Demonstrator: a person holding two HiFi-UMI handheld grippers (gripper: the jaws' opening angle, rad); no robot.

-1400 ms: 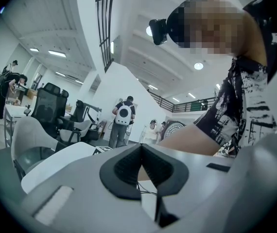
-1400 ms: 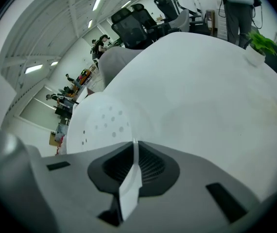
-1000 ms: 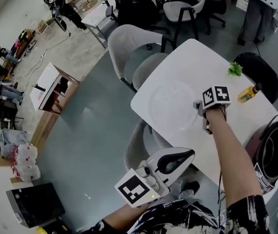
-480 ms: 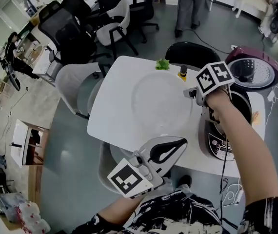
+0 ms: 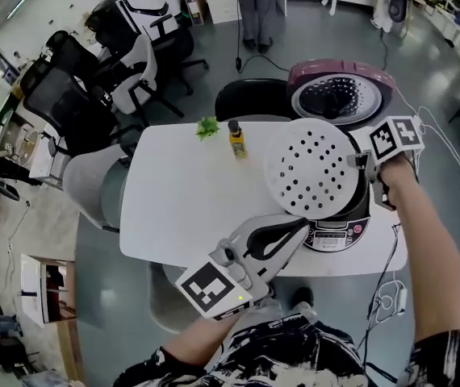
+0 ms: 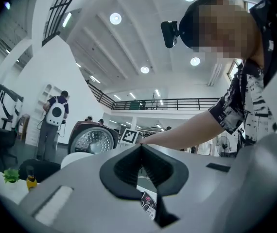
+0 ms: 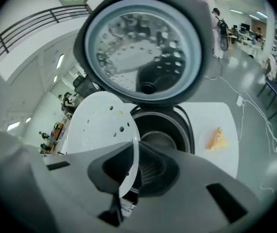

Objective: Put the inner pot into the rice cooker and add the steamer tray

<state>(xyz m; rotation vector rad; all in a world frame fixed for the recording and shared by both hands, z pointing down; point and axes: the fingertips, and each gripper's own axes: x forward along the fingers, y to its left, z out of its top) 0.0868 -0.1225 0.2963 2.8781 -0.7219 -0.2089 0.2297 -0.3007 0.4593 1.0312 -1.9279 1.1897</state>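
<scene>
The person wore a black-and-white patterned, short-sleeved shirt (image 5: 294, 351). The left gripper (image 5: 301, 227) and right gripper (image 5: 359, 163) had pale grey shells, black jaw linings and cubes with black-and-white square markers.

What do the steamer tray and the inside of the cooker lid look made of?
The steamer tray: probably white matte plastic; thin, opaque, punched with round holes. The inside of the cooker lid: seemingly bare metal; silvery, glossy, with bright reflections.
</scene>
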